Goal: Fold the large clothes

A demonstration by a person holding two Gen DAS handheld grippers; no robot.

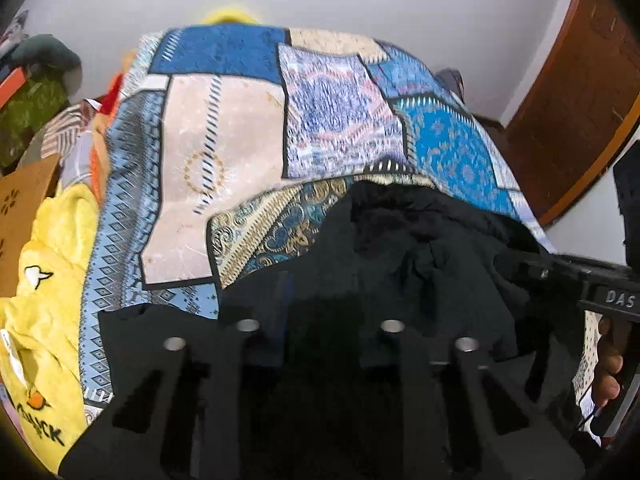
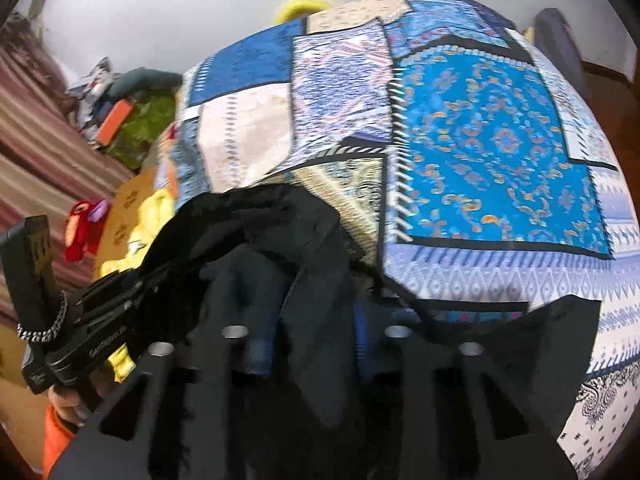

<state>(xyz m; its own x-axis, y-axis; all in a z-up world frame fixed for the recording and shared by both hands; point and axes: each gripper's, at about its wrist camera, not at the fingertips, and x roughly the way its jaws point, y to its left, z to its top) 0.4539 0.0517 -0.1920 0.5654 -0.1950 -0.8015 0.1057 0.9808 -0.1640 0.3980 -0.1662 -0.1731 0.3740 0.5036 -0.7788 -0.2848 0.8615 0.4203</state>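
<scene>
Left tongs (image 1: 320, 312): in the left wrist view the two dark fingers reach forward with black cloth bunched between and over them. They look clenched on it, though the tips are buried in the fabric and I judge this from the way it gathers there.

Black garment (image 1: 420, 248): a large dark piece of clothing, crumpled in a loose mound, lying on the near edge of a bed covered by a patchwork bedspread (image 1: 224, 132) in blue, cream and lilac blocks. It sits directly at and just ahead of the left tongs.

Right tongs (image 2: 316, 340): in the right wrist view the fingers also disappear under black folds — cloth drapes between them and they appear closed on it. The tips are hidden, so this too is a judgement.

Garment against both tongs: the cloth spans from one pair to the other, and each gripper shows at the edge of the other's view, so the two grips seem near each other, not spread wide.

Clutter at left: a yellow garment (image 1: 48, 280) lies beside the bed edge, close to the black one.

Risk: with grips near together on a bunched mass, a lift may raise a tangle, not a flat edge — layers caught double could fold crooked.

Risk: the dark cloth could slip from a shallow pinch, or drag the bedspread or the yellow garment along.
</scene>
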